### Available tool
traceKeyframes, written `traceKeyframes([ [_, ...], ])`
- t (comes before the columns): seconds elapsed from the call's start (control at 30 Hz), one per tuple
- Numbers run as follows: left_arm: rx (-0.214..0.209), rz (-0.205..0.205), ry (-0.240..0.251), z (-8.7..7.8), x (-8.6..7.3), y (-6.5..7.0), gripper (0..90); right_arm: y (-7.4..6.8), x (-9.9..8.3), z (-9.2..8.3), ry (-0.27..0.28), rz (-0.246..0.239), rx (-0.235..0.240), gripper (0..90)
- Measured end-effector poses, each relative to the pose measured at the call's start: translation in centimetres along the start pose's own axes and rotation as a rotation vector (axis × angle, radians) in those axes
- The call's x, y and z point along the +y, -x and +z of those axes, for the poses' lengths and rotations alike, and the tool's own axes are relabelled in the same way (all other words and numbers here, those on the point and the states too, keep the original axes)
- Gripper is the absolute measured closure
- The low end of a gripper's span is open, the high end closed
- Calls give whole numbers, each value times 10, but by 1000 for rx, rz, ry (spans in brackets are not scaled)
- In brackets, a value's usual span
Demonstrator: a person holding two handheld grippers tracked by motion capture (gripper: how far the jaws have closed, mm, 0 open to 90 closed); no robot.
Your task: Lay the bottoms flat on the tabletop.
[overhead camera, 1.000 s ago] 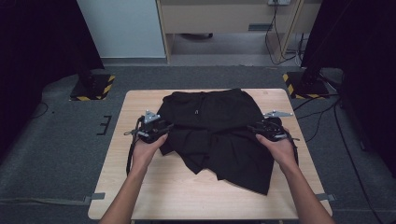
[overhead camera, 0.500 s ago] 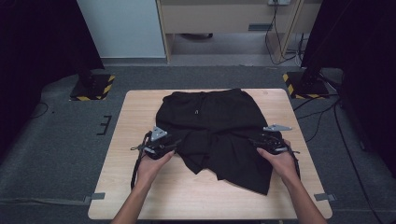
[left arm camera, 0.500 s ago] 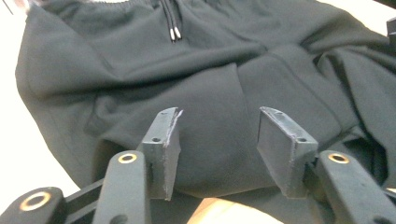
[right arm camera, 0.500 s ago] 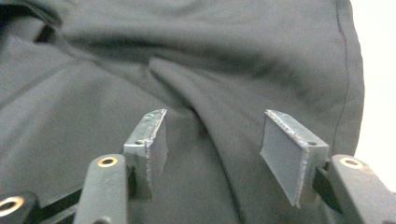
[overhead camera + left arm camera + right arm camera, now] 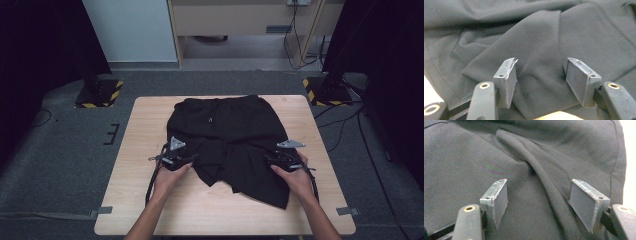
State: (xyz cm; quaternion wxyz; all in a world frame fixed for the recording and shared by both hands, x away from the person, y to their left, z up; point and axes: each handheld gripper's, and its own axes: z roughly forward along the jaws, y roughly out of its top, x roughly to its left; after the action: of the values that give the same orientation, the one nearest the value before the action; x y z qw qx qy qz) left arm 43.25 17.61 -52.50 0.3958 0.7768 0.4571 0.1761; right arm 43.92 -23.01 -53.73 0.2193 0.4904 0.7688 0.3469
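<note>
The desk (image 5: 150,200) carries black shorts (image 5: 225,130) at its centre, legs folded back toward the near edge. Left gripper (image 5: 176,159) and right gripper (image 5: 280,159) have just been opening, fingers apart over loose cloth. Fold laid; tidying remains.

Shorts (image 5: 225,135): lying on the table (image 5: 145,200), waistband at the far edge.
Left gripper (image 5: 176,159): at the shorts' left side.
Right gripper (image 5: 282,159): at their right side.

Both forearms reach forward, left gripper (image 5: 186,159) and right gripper (image 5: 272,159) low (fingers just opening, gripping nothing)
</note>
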Motion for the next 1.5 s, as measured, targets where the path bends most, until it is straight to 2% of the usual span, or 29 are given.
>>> traceKeyframes([
  [0.13, 3, -10, -6, 6, -2, -5, 407, -1, -3, -4, 1, 3, -3, 313],
  [0.23, 2, 14, -15, 10, 1, -8, 418, -3, -7, -8, 1, 10, -9, 314],
  [0.33, 0, 12, -24, 14, 6, -13, 438, -7, -11, -13, 1, 22, -22, 315],
  [0.4, 5, 27, -27, 18, 9, -18, 450, -10, -14, -16, 1, 24, -26, 315],
  [0.63, 8, 35, -10, 27, 14, -28, 466, -23, -23, -27, 1, 29, -31, 316],
  [0.83, 14, 46, -4, 26, 13, -29, 479, -32, -28, -32, 0, 24, -19, 315],
  [0.93, 16, 35, -5, 21, 11, -26, 574, -31, -27, -32, 0, 20, -17, 316],
  [1.07, 18, 35, -18, 11, 9, -20, 776, -30, -26, -30, 0, 18, -14, 316],
  [1.1, 18, 32, -15, 9, 8, -18, 803, -30, -25, -29, -1, 19, -12, 316],
  [1.27, 15, 35, -6, -11, 3, -13, 822, -26, -23, -26, 1, 7, 1, 319],
  [1.5, 3, 15, -7, -33, -13, -10, 828, -15, -17, -20, 0, -4, 15, 322],
])
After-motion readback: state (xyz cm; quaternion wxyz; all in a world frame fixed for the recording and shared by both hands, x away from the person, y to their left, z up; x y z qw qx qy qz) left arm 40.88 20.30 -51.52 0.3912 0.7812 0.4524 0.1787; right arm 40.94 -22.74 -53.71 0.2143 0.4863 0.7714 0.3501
